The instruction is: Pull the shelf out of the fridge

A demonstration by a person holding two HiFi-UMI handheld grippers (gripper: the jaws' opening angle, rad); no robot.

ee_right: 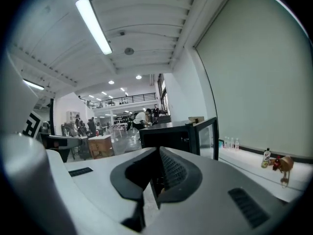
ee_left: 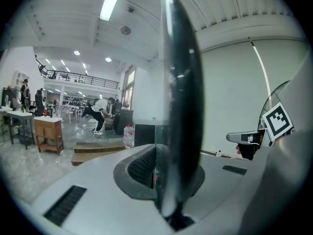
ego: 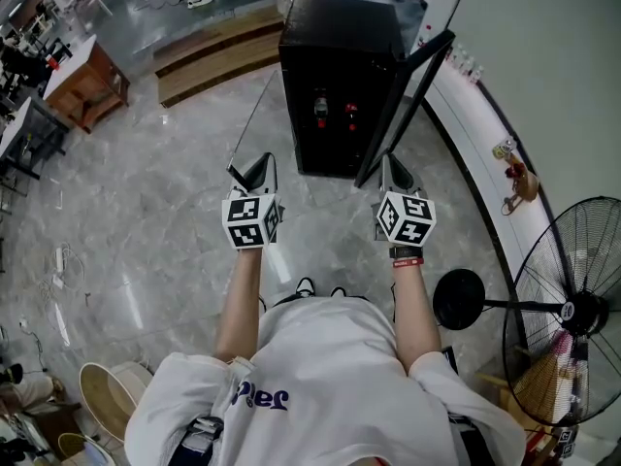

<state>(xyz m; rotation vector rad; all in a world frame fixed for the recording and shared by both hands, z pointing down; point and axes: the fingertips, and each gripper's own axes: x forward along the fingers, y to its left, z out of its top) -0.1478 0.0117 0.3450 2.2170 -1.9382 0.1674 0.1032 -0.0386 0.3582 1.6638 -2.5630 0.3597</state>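
A small black fridge (ego: 335, 85) stands on the floor ahead of me, its glass door (ego: 403, 105) swung open to the right. The glass shelf (ego: 254, 115) is outside the fridge and seen edge-on as a thin line slanting up from my left gripper (ego: 254, 173). In the left gripper view the shelf (ee_left: 181, 106) rises as a dark upright pane between the jaws, with my left gripper (ee_left: 161, 168) shut on its edge. My right gripper (ego: 393, 173) hovers in front of the open door. Its jaws are shut with nothing in them (ee_right: 152, 180).
Inside the fridge are small red items (ego: 335, 110). A standing fan (ego: 572, 309) is at the right near me. A white ledge (ego: 485, 134) along the wall carries a bottle and a toy (ego: 519, 183). A wooden step (ego: 213, 51) and a wooden table (ego: 87, 81) lie far left.
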